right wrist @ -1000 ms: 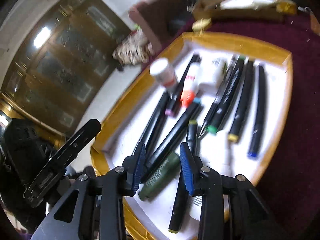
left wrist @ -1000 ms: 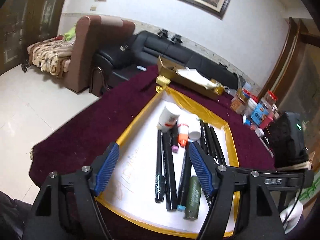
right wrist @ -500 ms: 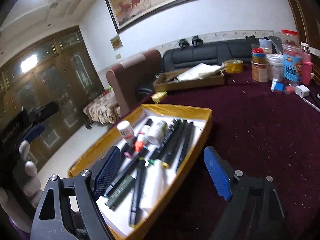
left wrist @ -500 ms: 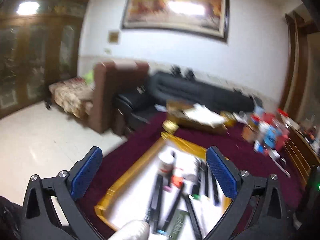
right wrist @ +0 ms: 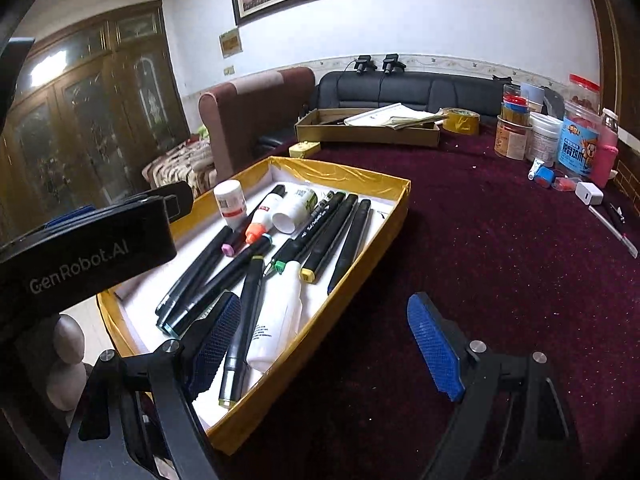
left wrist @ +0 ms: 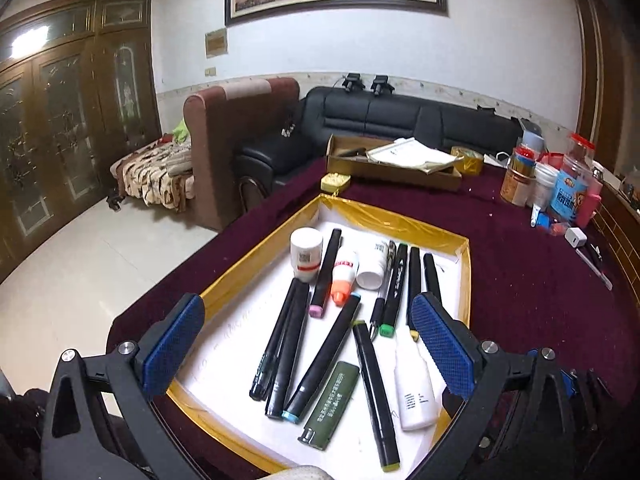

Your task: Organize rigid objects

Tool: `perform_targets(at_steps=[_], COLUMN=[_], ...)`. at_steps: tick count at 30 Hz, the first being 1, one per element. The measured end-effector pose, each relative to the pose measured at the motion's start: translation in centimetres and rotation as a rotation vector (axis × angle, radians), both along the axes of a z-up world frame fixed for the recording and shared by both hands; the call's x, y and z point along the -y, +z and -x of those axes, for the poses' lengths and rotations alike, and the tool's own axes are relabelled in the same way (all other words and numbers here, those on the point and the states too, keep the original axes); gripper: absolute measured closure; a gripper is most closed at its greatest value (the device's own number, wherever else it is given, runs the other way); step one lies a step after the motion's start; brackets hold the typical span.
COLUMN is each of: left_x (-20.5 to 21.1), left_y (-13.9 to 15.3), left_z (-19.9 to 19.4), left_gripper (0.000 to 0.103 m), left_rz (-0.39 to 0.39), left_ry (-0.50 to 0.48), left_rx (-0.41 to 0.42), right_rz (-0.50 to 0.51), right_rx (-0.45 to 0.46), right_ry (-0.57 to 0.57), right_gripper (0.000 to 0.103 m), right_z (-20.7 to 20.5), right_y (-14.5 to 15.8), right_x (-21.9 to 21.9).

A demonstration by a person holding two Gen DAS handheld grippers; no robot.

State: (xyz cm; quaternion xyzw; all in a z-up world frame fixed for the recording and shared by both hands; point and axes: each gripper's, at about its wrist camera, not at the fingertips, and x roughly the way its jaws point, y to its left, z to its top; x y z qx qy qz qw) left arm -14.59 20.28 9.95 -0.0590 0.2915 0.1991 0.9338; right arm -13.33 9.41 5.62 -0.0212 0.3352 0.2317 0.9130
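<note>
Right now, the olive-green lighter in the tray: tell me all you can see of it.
The olive-green lighter is a flat, matte, slim rectangular body with pale lettering along its face and a dark metal head at its near end. It lies flat on the tray's white floor, angled, between the blue-tipped marker and the yellow-tipped marker. Whether it touches them is unclear. No gripper holds it.

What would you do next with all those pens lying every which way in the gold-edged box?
Probably bring the left gripper, open and empty, down over the blue-capped marker that lies slanted across the white tray floor, and turn it parallel to the straight row of black markers. The right gripper is open over the tray's near rim.
</note>
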Motion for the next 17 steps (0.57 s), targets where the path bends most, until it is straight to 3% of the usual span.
perform_targets(at_steps=[11, 17], left_x=[-1.2, -1.4], left_y=[-1.6, -1.5], left_z=[-0.1, 0.0], left_gripper=[0.000, 0.000], left_rz=[0.049, 0.091], left_ry=[0.016, -0.030], left_rx=[-0.056, -0.067], right_rz=[0.048, 0.048], right_rx=[-0.020, -0.037], right_ry=[-0.003, 0.006], right_gripper=[0.021, 0.021], right_z=[0.2, 0.1], right_y=[-0.3, -0.1], right_x=[-1.1, -1.1])
